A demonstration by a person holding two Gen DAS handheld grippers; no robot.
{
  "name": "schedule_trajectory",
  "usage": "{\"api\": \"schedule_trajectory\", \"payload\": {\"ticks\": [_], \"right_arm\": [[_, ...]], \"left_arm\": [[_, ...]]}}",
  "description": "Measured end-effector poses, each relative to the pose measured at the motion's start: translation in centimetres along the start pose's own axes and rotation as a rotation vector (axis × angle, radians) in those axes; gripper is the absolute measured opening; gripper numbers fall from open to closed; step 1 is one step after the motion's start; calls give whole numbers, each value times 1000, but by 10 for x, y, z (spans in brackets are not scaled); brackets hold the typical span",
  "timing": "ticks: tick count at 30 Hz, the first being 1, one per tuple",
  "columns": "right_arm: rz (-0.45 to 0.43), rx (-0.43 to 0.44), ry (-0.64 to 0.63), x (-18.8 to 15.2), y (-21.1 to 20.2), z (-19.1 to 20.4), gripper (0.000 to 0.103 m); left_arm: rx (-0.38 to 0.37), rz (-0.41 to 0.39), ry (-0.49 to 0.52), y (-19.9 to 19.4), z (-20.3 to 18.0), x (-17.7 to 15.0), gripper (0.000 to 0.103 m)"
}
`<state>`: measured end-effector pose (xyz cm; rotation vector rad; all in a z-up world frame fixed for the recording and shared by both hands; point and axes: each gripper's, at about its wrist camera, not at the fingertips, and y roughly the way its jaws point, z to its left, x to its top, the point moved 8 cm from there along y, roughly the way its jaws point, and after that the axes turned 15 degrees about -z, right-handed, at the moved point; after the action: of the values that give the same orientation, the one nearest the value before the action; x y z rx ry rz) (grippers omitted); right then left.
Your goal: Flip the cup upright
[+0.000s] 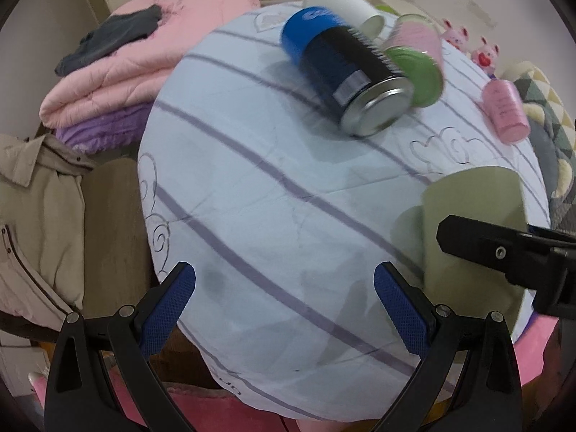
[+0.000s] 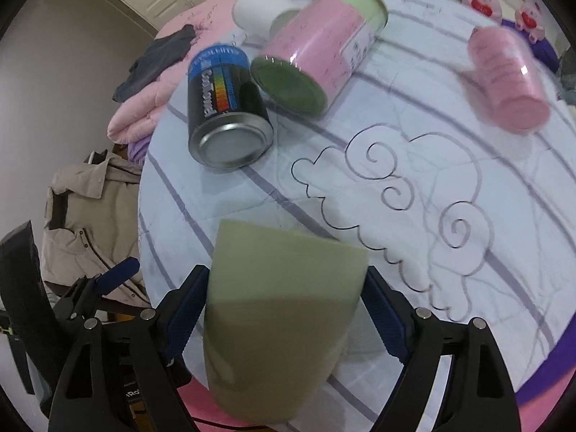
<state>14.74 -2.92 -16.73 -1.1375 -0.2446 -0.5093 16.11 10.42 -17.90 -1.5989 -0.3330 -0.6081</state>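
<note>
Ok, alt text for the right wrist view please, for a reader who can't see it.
The right gripper clamps a pale green cup above a striped blue cloth. Beyond lie a black-and-blue can, a pink-and-green canister, a white cup and a pink bottle, all on their sides.

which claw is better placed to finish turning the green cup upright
Right. The right claw has its pads on both sides of the green cup, which the left wrist view also shows. The left claw is open over bare blue striped cloth.
</note>
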Motion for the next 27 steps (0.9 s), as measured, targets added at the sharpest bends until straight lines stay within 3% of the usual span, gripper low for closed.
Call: {"api": "schedule_trajectory", "payload": {"ticks": [3,12,18,27], "right_arm": [[16,15,24,-2,8,0,85],[-18,-22,-65,-3,4,9,85],[-76,-72,-109,11,-11,-2,84],[-204,-157,-210,41,-40,-21,83]], "left_arm": [[8,16,-14,4,7,-4,102],[20,26,-26,3,15,-12,102],[10,18,-38,-1,12,-7,102],[9,-58,-22,-20,-10,13,102]]}}
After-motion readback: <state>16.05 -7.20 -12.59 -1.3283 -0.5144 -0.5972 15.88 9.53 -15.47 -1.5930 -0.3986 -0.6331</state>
